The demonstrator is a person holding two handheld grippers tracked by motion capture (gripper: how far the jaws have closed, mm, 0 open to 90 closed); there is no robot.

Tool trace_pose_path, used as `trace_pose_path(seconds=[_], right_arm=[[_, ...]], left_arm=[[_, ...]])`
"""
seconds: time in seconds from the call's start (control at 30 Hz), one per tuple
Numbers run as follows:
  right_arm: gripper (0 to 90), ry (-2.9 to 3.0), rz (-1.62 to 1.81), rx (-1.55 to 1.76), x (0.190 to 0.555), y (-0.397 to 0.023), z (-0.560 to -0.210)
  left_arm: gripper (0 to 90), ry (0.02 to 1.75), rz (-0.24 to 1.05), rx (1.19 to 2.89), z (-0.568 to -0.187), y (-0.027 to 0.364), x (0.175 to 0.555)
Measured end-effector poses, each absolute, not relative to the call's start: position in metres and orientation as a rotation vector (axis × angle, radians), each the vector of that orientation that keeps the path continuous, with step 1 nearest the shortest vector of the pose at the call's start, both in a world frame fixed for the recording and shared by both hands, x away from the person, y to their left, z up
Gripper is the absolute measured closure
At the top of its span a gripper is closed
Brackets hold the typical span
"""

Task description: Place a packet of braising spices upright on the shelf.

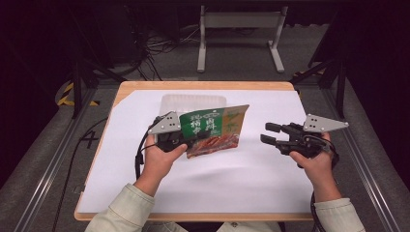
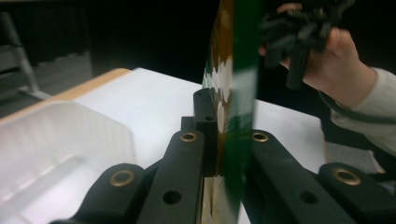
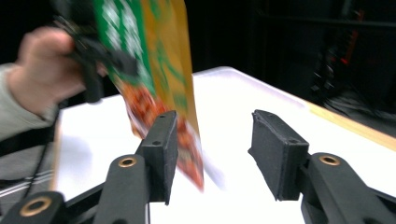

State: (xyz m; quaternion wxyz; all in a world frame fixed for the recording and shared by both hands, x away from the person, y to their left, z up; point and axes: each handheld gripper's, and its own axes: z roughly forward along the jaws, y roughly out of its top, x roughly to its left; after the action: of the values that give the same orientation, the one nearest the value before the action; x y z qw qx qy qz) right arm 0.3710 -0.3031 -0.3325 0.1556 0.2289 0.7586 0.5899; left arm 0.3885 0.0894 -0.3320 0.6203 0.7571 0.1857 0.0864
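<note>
1. Above the white-covered table (image 1: 251, 179), we see the left gripper (image 1: 181, 140) with its jaws clamped on a green and orange food pouch (image 1: 215, 129), lifted just in front of a clear plastic tray (image 1: 193, 101).
2. We see the right gripper (image 1: 271, 133) beside it, apart, jaws spread and empty.

A flat snack pouch (image 1: 212, 130), green and orange with red food printed along its lower edge, is held on edge near the frame's centre, pinched at its left end. A clear plastic tray (image 1: 191, 101) is seen just behind it.
</note>
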Motion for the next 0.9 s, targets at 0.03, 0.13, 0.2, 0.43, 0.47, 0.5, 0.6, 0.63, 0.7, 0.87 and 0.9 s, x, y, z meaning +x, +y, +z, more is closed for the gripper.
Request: trace_pose_path(seconds=[0.03, 0.13, 0.2, 0.43, 0.47, 0.5, 0.6, 0.63, 0.7, 0.87, 0.9], right_arm=[[50.2, 2.191, 1.658, 0.697, 0.374, -0.303, -0.337], [48.6, 2.206, 1.647, 0.727, 0.378, -0.303, -0.343], [45.0, 2.213, 1.601, 0.742, 0.383, -0.301, -0.35], [47.8, 2.292, 1.547, 0.781, 0.389, -0.301, -0.361], [48.8, 2.299, 1.544, 0.788, 0.39, -0.301, -0.362], [49.8, 2.314, 1.54, 0.795, 0.39, -0.301, -0.363], [54.9, 2.363, 1.504, 0.806, 0.391, -0.301, -0.366], [56.0, 2.38, 1.498, 0.811, 0.391, -0.301, -0.366], [57.0, 2.385, 1.47, 0.799, 0.391, -0.302, -0.367], [57.7, 2.379, 1.454, 0.8, 0.388, -0.306, -0.368], [57.7, 2.375, 1.453, 0.803, 0.388, -0.307, -0.368]], left_arm=[[89.5, 0.446, 0.211, 1.731, -0.329, 0.091, 0.39], [89.5, 0.465, 0.236, 1.717, -0.325, 0.093, 0.392], [89.5, 0.482, 0.278, 1.711, -0.32, 0.095, 0.398], [89.5, 0.562, 0.316, 1.684, -0.31, 0.096, 0.41], [89.5, 0.572, 0.321, 1.676, -0.309, 0.096, 0.413], [89.5, 0.583, 0.331, 1.671, -0.308, 0.096, 0.415], [89.5, 0.615, 0.35, 1.667, -0.305, 0.096, 0.422], [89.5, 0.629, 0.355, 1.665, -0.304, 0.096, 0.425], [89.5, 0.654, 0.353, 1.658, -0.303, 0.096, 0.43], [89.5, 0.692, 0.377, 1.614, -0.303, 0.094, 0.441], [89.5, 0.698, 0.383, 1.609, -0.303, 0.093, 0.443]])
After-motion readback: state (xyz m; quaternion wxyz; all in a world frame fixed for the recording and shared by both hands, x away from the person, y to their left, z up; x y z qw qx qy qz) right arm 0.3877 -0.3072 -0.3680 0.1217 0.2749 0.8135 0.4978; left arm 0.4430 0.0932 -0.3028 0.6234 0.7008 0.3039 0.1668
